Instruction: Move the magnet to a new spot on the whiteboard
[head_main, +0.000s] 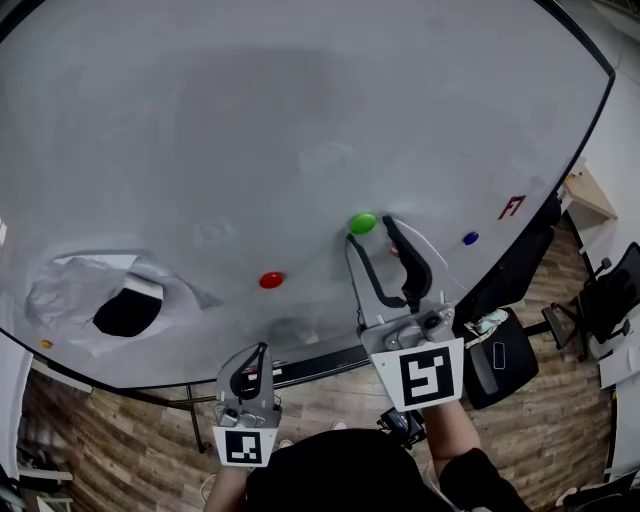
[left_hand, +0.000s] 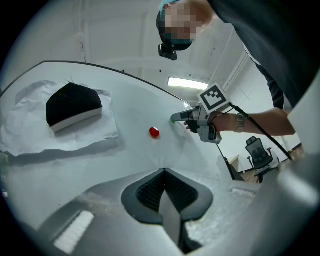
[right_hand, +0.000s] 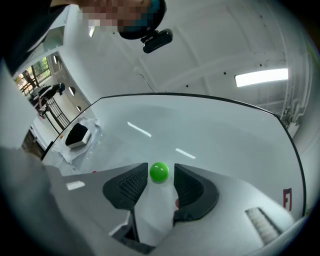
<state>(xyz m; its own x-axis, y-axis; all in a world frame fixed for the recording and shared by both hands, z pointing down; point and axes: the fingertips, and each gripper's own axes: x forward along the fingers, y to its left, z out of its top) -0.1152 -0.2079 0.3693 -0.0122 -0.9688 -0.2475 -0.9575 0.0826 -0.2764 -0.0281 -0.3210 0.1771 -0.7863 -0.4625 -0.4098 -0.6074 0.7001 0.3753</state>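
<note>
Head view: my right claw (head_main: 369, 231) is up at the whiteboard (head_main: 250, 120) with the green magnet (head_main: 362, 222) at its tips, right of a red magnet (head_main: 271, 280). My left claw (head_main: 258, 352) sits lower down. Left gripper view: jaws pressed together, nothing between them. Right gripper view: jaws wide, the green magnet between the tips with a sliver of gap each side, stuck on the board.

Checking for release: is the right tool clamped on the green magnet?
No: in the right gripper view the green magnet sits between the right tool's open jaws, with whiteboard showing on each side.
</note>
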